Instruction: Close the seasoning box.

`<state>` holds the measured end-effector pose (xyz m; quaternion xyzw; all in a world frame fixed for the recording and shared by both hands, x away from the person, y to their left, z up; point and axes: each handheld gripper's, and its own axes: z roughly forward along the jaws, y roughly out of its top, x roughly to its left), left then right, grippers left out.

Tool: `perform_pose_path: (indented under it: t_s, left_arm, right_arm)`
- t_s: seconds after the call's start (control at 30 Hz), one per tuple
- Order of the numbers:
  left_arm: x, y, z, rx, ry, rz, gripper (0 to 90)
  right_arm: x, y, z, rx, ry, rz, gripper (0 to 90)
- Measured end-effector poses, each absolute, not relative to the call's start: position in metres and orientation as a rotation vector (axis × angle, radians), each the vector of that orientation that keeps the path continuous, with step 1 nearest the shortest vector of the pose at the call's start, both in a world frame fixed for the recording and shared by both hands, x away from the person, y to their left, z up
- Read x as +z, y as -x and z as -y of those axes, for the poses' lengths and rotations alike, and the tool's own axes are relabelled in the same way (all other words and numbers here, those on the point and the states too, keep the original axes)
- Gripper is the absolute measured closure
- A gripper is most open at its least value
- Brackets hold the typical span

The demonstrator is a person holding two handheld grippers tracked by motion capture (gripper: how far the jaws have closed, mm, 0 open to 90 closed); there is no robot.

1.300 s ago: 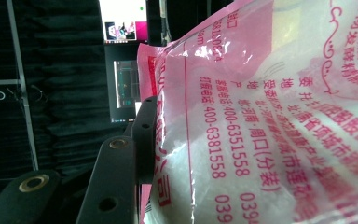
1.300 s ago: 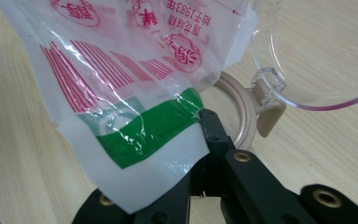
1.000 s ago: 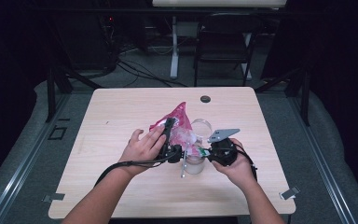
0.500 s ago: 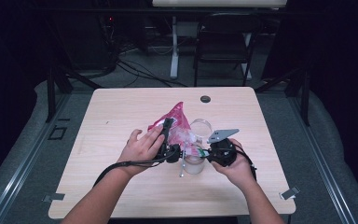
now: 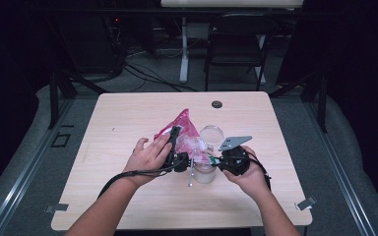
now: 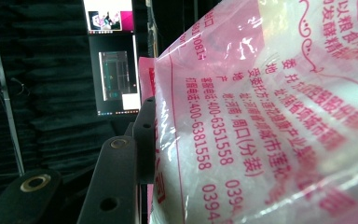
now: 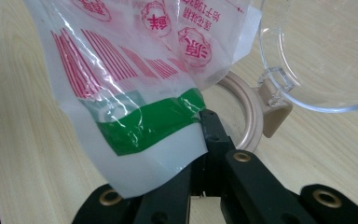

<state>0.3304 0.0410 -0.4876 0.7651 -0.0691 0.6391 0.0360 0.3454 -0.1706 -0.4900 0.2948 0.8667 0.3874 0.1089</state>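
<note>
Pink plastic bag (image 5: 184, 130) clamped by left tongs (image 5: 173, 142); right tongs (image 7: 205, 140) pinch its corner over jar (image 5: 204, 173)

From above we see the table (image 5: 128, 123) evenly lit while the room around it falls to near black. In the left gripper view, glare streaks the bag (image 6: 270, 116) toward 12 o'clock, its print soft at 5 o'clock. The right gripper view is bright and sharp
</note>
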Motion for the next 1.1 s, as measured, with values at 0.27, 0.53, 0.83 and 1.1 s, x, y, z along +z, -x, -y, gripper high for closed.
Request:
perform_pose_path:
  t_s: [0.27, 0.53, 0.83, 1.1]
  left_arm:
    - [-0.4897, -0.3303, -0.0433, 1.961, -2.342, 0.188, 60.8]
    - [-0.4881, -0.33, -0.0442, 1.971, -2.339, 0.185, 60.8]
    - [-0.4886, -0.3299, -0.0464, 1.959, -2.335, 0.143, 61.2]
    - [-0.4909, -0.329, -0.0493, 1.943, -2.345, 0.113, 62.5]
  right_arm:
    - [-0.4892, -0.3449, 0.1699, 1.142, -0.862, -2.546, 90.0]
    - [-0.4889, -0.3448, 0.1697, 1.146, -0.86, -2.545, 90.0]
    - [-0.4873, -0.3437, 0.1687, 1.155, -0.851, -2.529, 90.0]
    - [-0.4859, -0.3424, 0.1669, 1.153, -0.849, -2.527, 90.0]
